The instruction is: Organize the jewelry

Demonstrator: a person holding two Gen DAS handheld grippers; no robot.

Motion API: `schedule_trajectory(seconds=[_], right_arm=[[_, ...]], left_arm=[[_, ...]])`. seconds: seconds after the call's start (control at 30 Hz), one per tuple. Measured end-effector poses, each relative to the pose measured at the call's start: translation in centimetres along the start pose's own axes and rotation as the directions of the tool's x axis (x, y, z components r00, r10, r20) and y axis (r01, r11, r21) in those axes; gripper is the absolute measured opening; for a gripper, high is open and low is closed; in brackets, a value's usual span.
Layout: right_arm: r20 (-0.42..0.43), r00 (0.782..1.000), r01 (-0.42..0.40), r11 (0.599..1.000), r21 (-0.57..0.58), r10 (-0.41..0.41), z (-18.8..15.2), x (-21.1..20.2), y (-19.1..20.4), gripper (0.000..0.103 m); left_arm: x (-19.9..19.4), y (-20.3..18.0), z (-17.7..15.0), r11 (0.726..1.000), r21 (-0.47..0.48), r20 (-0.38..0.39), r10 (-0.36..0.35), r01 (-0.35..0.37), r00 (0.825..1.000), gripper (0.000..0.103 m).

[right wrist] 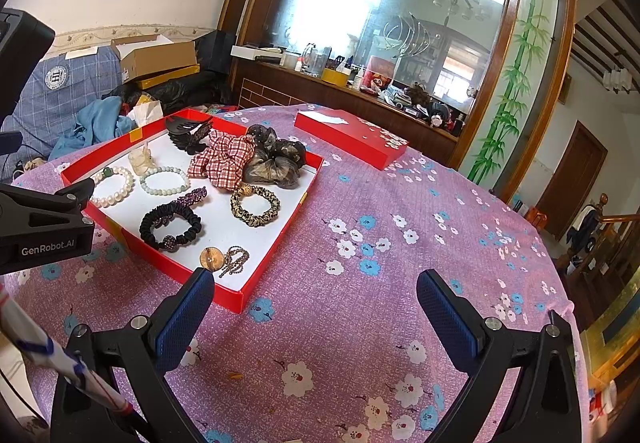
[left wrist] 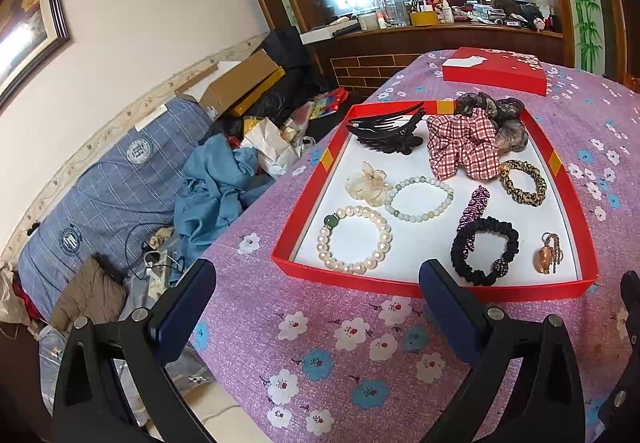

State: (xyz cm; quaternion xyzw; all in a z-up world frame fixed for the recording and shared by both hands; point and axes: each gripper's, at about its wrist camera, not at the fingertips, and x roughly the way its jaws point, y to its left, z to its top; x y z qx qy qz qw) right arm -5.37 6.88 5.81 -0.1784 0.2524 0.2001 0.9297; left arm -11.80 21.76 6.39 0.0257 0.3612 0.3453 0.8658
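Observation:
A shallow red box [left wrist: 304,211] [right wrist: 280,243] with a white floor sits on the purple flowered tablecloth. In it lie a pearl bracelet [left wrist: 354,239] [right wrist: 114,185], a pale green bead bracelet [left wrist: 420,199] [right wrist: 164,181], a clear flower clip [left wrist: 370,183], a black claw clip [left wrist: 386,133] [right wrist: 188,135], a red checked scrunchie [left wrist: 464,149] [right wrist: 222,159], a leopard hair tie [left wrist: 522,183] [right wrist: 254,205], a black hair tie [left wrist: 484,251] [right wrist: 170,229] and an amber pendant [left wrist: 546,253] [right wrist: 212,257]. My left gripper [left wrist: 316,303] is open and empty before the box's near edge. My right gripper [right wrist: 316,307] is open and empty, right of the box.
The red box lid [left wrist: 496,69] [right wrist: 352,139] lies farther back on the table [right wrist: 400,243]. A dark scrunchie pile [right wrist: 276,159] fills the box's far corner. Left of the table are a cluttered blue sofa [left wrist: 104,195] and cardboard boxes. A mirrored cabinet stands behind.

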Motion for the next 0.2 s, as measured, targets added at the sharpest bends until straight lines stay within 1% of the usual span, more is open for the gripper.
schedule_trajectory(seconds=[0.1,0.17,0.2], right_arm=[[-0.01,0.999,-0.032,0.995,0.099,0.034,0.3,0.0,-2.4,0.103],[-0.058,0.997,-0.043,0.982,0.182,0.054,0.4,0.5,-4.7,0.103],[-0.082,0.995,-0.044,0.97,0.237,0.065,0.2,0.6,-6.4,0.103]], left_arm=[[-0.3,0.0,0.1,1.0,0.0,-0.004,-0.025,0.025,1.0,0.101],[-1.0,-0.5,0.2,0.999,0.015,0.005,-0.048,0.048,0.999,0.101],[-1.8,-0.9,0.4,0.995,0.027,0.012,-0.092,0.092,0.996,0.101]])
